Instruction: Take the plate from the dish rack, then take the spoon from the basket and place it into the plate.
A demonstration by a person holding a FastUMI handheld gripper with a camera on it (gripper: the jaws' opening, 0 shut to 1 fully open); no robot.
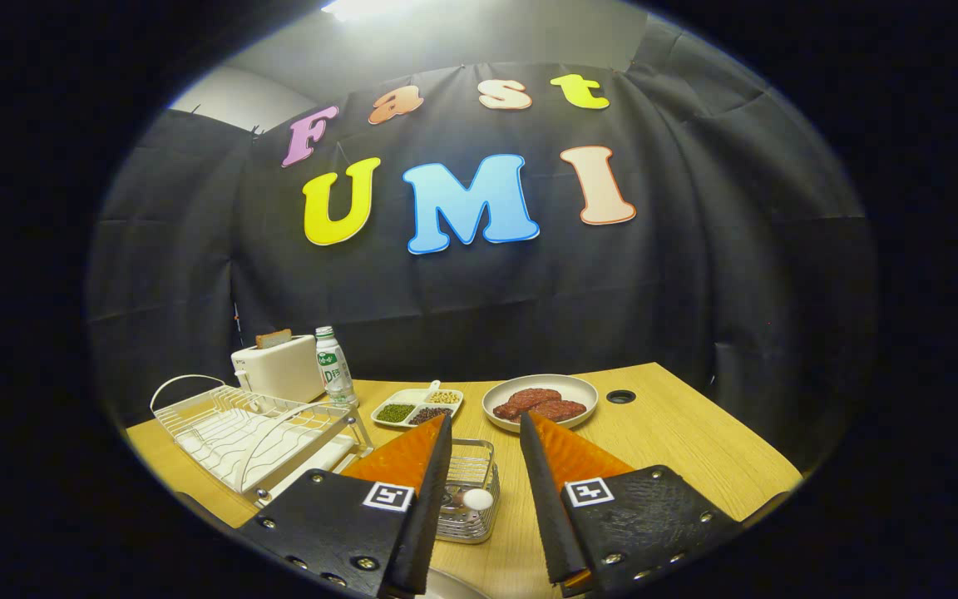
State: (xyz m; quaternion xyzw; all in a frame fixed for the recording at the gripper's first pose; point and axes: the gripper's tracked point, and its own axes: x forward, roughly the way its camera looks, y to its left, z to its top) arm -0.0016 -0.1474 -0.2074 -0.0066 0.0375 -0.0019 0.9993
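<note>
Two fingers (485, 433) we log first, spread apart with nothing between them, above the tabletop (678, 449). Just ahead, partly behind the left finger, we note the wire basket (471, 491) with the spoon (476, 499) inside. Left of it: the white dish rack (238, 424). Beyond the fingertips: a divided tray (417, 406) of beans and a plate (540, 401) holding meat. Farthest: a toaster (278, 368) and a bottle (333, 366) beside it.

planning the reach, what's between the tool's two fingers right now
In the gripper view, the open tool has the metal mesh basket between its fingers, something white and rounded inside it, and bare wooden table alongside.
</note>
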